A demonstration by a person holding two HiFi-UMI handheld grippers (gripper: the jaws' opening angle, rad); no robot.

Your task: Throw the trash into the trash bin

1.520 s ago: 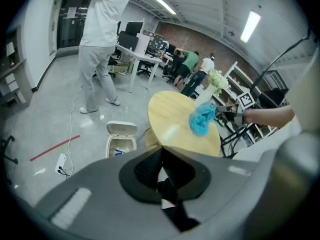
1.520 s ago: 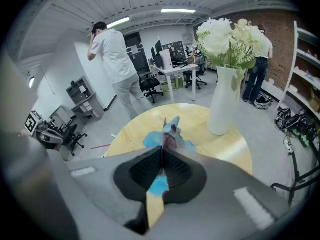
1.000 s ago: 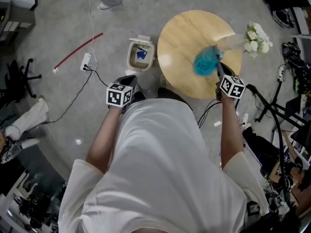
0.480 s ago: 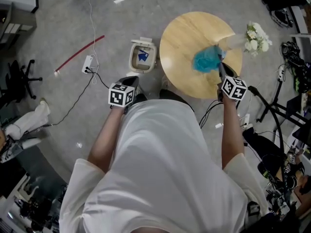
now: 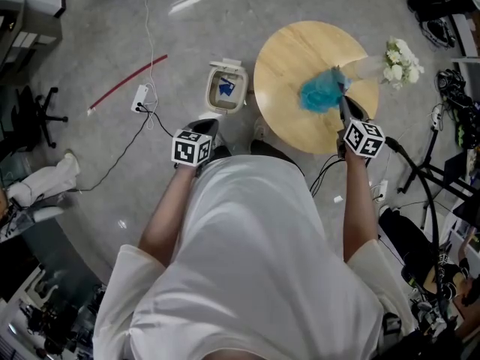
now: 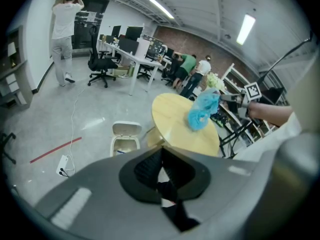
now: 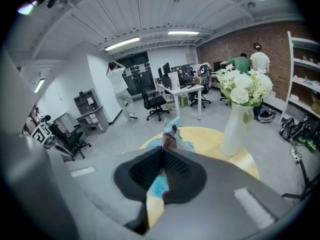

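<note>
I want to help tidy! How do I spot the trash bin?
Find the round pale wooden table. On the grey floor just left of it in the head view stands a small cream plastic bin with its lid flipped open. Only it is an open box with something blue inside; the red strip and white power strip farther left lie flat.

Your crumpled blue trash (image 5: pixel 321 94) hangs pinched in your right gripper (image 5: pixel 341 90); the small white bin (image 5: pixel 212 96) (lid open, something blue inside) stands upright, well apart from it.
</note>
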